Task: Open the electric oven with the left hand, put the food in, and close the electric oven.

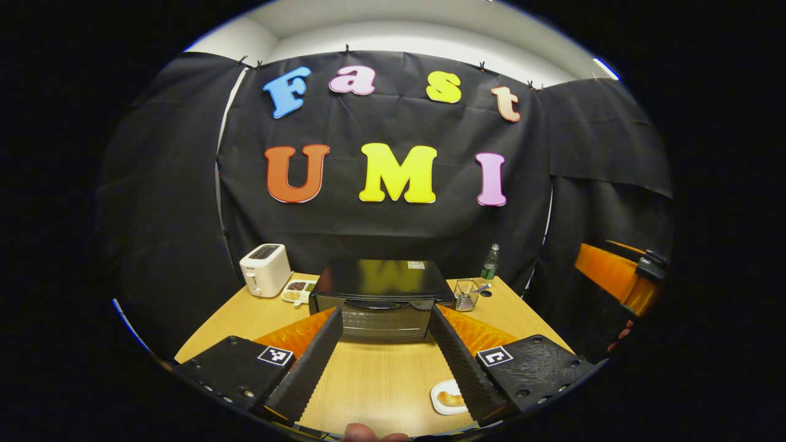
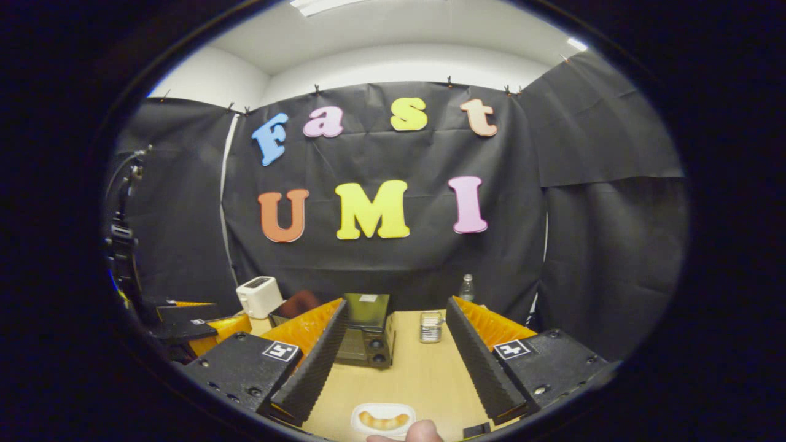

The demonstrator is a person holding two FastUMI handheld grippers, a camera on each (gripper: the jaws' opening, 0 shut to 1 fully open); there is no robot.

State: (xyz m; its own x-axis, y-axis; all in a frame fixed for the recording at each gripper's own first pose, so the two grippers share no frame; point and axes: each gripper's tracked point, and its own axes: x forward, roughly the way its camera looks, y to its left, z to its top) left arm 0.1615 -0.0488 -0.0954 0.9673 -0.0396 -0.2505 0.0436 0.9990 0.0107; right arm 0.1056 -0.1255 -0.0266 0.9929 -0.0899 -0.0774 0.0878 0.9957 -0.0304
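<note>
Nothing is done yet: the black electric oven [image 1: 382, 301] is closed, the browned food [image 2: 383, 420] lies on its white plate [image 2: 362, 412], and both the left tool [image 1: 384, 353] and the right tool [image 2: 393, 362] are spread empty.

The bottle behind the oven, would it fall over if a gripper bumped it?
Probably. The bottle stands tall and narrow near the table's back edge, so it likely tips easily. It looks like light plastic; how full is unclear.

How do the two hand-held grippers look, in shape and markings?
The left hand-held gripper and the right hand-held gripper look alike: two long, flat fingers with ribbed inner faces, each on a dark, textured block with screws. Every block bears a small square black-and-white marker. Behind the fingers sit ridged orange parts.
</note>
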